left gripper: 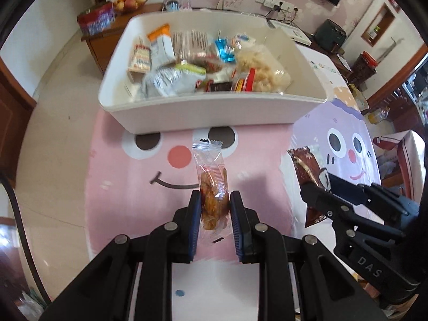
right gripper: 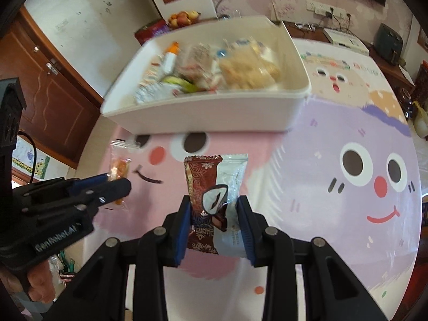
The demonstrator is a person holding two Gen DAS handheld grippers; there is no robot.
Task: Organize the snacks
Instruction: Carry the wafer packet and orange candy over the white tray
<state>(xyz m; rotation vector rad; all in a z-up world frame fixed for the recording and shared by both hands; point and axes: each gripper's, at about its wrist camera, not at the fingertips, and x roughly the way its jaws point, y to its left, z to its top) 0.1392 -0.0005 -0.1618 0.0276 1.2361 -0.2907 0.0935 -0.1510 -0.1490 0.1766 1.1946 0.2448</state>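
The left gripper (left gripper: 215,204) is clamped on a clear packet (left gripper: 212,187) of orange-brown snacks, its blue pads (left gripper: 196,222) pressing the lower half while the crimped top stands upright above them. The packet is held over the pink cartoon face of the tablecloth (left gripper: 128,187), on the near side of the white bin (left gripper: 214,111).

The right gripper (right gripper: 214,211) is closed on a brown and pale-blue wrapper (right gripper: 214,187), also upright, its pads (right gripper: 244,227) squeezing the sides. It hangs over the seam between the pink and lilac faces of the cloth (right gripper: 307,187), near the bin (right gripper: 203,119).

In the right view the left gripper (right gripper: 117,184) sits to the left with its packet (right gripper: 119,169); in the left view the right gripper (left gripper: 318,190) and wrapper (left gripper: 305,165) sit to the right. The two are apart.

The bin stands at the far end of the table, filled with mixed snack packs (left gripper: 192,64), blurred in both views. Beyond it, a fruit bowl (left gripper: 131,1) rests on a wooden cabinet (left gripper: 107,40).
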